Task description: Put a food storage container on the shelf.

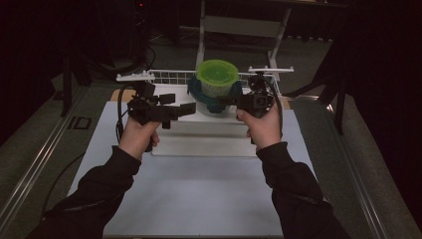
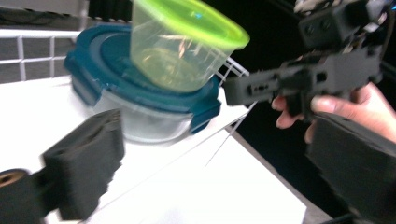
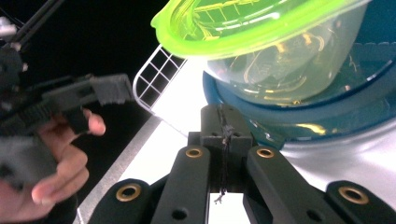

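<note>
Two grippers flank the green-lidded tub (image 1: 217,78) at upper centre. Your right gripper (image 1: 234,101) is pressed together, the left gripper (image 1: 181,107) spread. Bring the left in level around the tub without tipping it off the blue-lidded container (image 1: 206,102).

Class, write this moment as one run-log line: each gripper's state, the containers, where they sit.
left gripper: open, beside containers | right gripper: shut, at blue lid | green-lidded tub: stacked on blue-lidded container | white rack: behind

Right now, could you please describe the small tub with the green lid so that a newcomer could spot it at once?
Look to the far edge of the white table, where a white wire rack stands. In front of it sits a clear round container with a dark blue clip lid, and the translucent tub with the bright lime-green lid rests on top. It is the scene's one green item, stacked higher than its neighbour.
</note>
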### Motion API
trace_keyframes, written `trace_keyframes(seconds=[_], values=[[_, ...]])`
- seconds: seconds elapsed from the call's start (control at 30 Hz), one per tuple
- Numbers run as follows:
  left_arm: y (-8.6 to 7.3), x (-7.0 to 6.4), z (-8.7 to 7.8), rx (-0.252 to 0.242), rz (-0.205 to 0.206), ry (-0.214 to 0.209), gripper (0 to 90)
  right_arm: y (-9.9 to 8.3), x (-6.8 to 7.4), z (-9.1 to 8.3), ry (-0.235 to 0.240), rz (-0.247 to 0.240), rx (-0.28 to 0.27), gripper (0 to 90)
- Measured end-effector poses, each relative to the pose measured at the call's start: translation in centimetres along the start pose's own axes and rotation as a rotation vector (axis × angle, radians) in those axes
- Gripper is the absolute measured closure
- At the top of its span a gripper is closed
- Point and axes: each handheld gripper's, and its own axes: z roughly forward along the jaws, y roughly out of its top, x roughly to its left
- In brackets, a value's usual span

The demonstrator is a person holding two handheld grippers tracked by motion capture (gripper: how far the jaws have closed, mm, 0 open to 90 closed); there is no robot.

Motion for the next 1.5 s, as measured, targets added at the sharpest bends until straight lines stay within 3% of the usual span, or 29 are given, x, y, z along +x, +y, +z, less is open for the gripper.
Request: trace_keyframes(seconds=[0.13,0.43,0.57,0.77,0.87,1.0,1.03,1.13,1.2,1.27,1.37,1.5], values=[[-1.1,-0.1,-0.1,-0.012,0.017,0.018,0.5,0.4,-0.1,0.5,-0.010,0.010,-0.007,89.3],[-2.3,-0.5,0.1,-0.006,0.039,0.009,0.5,1.2,-0.4,1.4,-0.048,0.021,-0.011,88.4],[-2.3,-0.8,0.0,-0.011,0.055,0.009,0.5,1.3,-0.5,1.4,-0.047,0.022,-0.010,86.3],[-2.8,-1.3,-0.3,-0.026,0.105,0.005,0.5,0.3,0.2,0.7,-0.001,-0.002,-0.014,80.7],[-3.2,-1.5,-0.5,-0.038,0.125,-0.007,0.5,-0.7,0.6,0.0,0.016,-0.035,-0.022,72.4],[-3.5,-1.5,-0.5,-0.039,0.114,-0.021,0.5,-1.7,0.7,-0.6,0.037,-0.056,-0.034,62.8],[-4.1,-1.7,-0.4,-0.024,0.125,-0.022,0.0,-2.5,0.8,-0.9,0.054,-0.072,-0.042,51.9],[-4.6,-2.0,-0.3,-0.016,0.158,-0.015,0.0,-3.5,0.9,-1.3,0.068,-0.093,-0.057,39.6],[-4.6,-2.0,-0.3,-0.016,0.158,-0.015,0.0,-3.9,0.9,-1.5,0.071,-0.097,-0.066,39.6],[-5.3,-2.5,-0.2,-0.019,0.191,-0.023,0.0,-4.9,0.6,-1.8,0.085,-0.105,-0.093,27.1],[-6.0,-3.0,-0.4,-0.032,0.219,-0.035,0.0,-5.9,0.0,-2.1,0.107,-0.138,-0.095,18.8],[-6.4,-3.4,-0.6,-0.046,0.252,-0.029,0.0,-6.9,-0.6,-2.4,0.098,-0.143,-0.101,18.8]])
